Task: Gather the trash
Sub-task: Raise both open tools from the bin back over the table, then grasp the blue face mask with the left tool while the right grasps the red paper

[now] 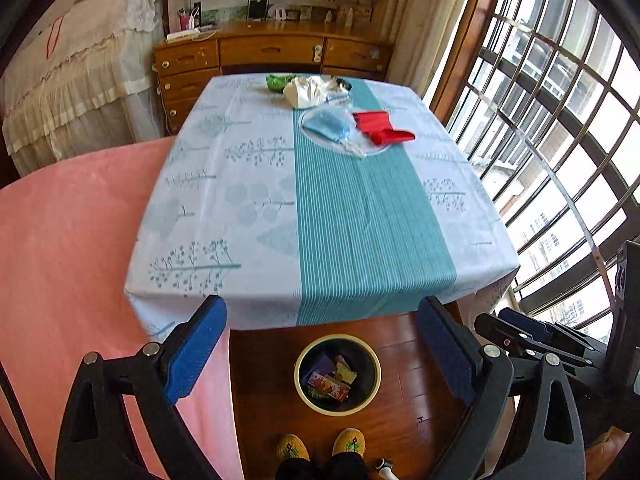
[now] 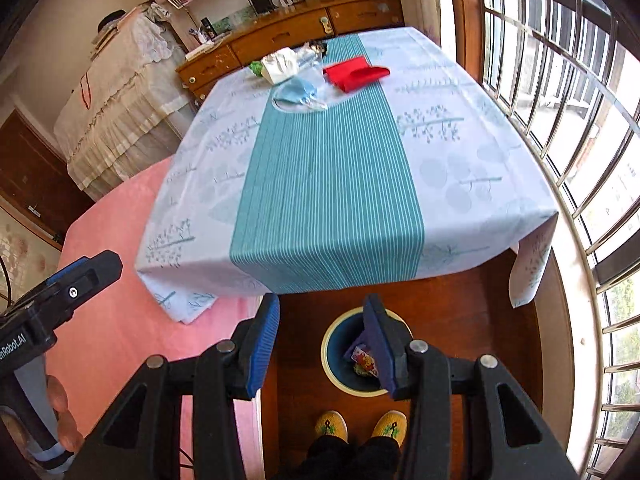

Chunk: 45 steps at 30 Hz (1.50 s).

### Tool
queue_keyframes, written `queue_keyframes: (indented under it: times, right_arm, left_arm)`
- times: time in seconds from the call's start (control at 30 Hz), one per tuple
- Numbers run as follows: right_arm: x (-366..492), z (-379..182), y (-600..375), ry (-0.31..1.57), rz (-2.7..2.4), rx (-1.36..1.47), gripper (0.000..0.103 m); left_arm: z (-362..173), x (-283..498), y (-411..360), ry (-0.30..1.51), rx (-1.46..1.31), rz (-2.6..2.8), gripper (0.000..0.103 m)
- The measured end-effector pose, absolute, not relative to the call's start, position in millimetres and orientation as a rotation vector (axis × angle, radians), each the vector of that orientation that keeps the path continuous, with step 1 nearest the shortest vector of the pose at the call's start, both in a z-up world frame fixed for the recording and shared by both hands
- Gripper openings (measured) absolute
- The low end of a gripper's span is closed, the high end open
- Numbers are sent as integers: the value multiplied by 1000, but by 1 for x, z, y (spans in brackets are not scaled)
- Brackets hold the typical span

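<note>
**Trash on the far end of the table, bin on the floor**

A blue face mask (image 1: 326, 125) lies flat near the far end of the table, on the teal striped band, with clear plastic film (image 1: 352, 142) crumpled beside it. Just to its right sits a red folded wrapper (image 1: 380, 127), slightly open at one end. Behind these are a white crumpled bag (image 1: 306, 90) and, at its left, a green crinkled wrapper (image 1: 278, 82); a small dark item at the back cannot be made out. On the wooden floor before the near table edge stands a round trash bin (image 1: 304, 350), cream-rimmed and dark inside, upright, holding several colourful wrappers (image 1: 328, 384).
</note>
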State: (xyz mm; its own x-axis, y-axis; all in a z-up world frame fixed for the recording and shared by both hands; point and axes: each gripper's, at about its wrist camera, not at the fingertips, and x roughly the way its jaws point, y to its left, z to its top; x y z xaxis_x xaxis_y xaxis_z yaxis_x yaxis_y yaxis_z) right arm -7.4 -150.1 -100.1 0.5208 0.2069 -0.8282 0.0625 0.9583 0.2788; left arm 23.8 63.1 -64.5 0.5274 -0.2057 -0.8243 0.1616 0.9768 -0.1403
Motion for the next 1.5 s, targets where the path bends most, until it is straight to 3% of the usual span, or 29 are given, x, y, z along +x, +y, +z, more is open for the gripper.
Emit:
queue_keyframes:
  times: [0.37, 0.7, 1.03, 1.5]
  right_arm:
    - [16, -9, -143, 858, 38, 263, 44]
    - [60, 10, -156, 826, 57, 279, 44]
    - [176, -48, -214, 961, 175, 402, 44]
    - [347, -191, -262, 1165, 218, 641, 44]
  left_arm:
    - [11, 53, 61, 878, 0, -277, 95]
    - [33, 101, 38, 838, 24, -275, 95]
    - [-9, 213, -15, 911, 2, -178, 95]
    - [-124, 348, -37, 1076, -57, -14, 95]
